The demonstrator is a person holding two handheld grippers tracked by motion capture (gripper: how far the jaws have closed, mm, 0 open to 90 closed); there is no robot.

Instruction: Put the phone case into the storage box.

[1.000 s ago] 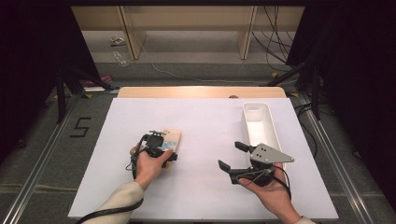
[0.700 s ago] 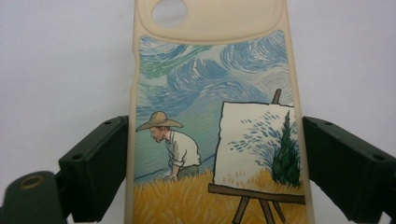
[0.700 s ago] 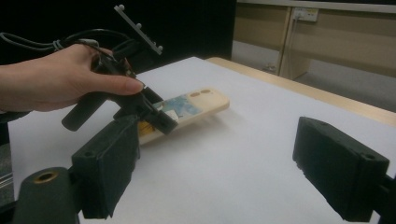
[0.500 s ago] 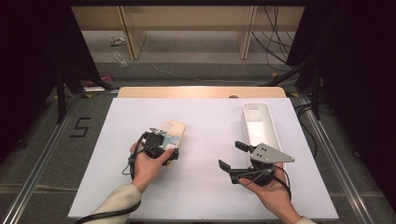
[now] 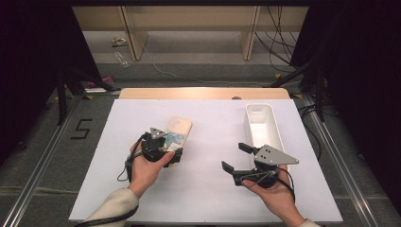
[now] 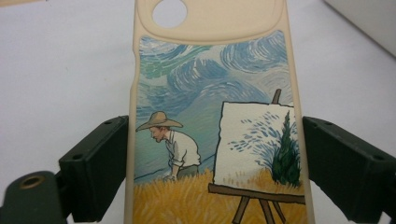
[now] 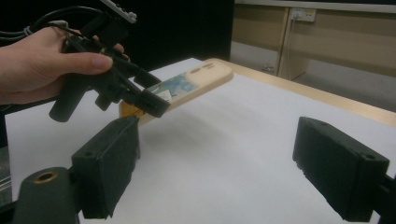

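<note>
a person sits at a table covered with a white sheet (image 5: 208,189), a hand-held two-jaw gripper in each hand. the left gripper (image 5: 171,149) sits left of the table's middle and is clamped on a beige phone case (image 5: 176,134), its two black jaws pressing the case's long edges near the lower end. in the left gripper view the phone case (image 6: 215,116) stands lengthwise between the jaws, printed face toward the camera: a painted scene of swirling blue sky, a figure in a straw hat bending in yellow grass, and a canvas on a wooden easel, with a round camera cut-out at the far end. in the right gripper view the left gripper (image 7: 149,100) holds the case (image 7: 196,84) lifted off the sheet, tilted with its far end raised, a soft shadow on the sheet beneath. the right gripper (image 5: 236,158) rests in the person's right hand (image 5: 274,194) near the front right of the table, its jaws spread wide apart with nothing between them, pointing left toward the case yet well apart from it. a long white tray (image 5: 272,120) lies just beyond the right gripper, toward the table's right edge.
</note>
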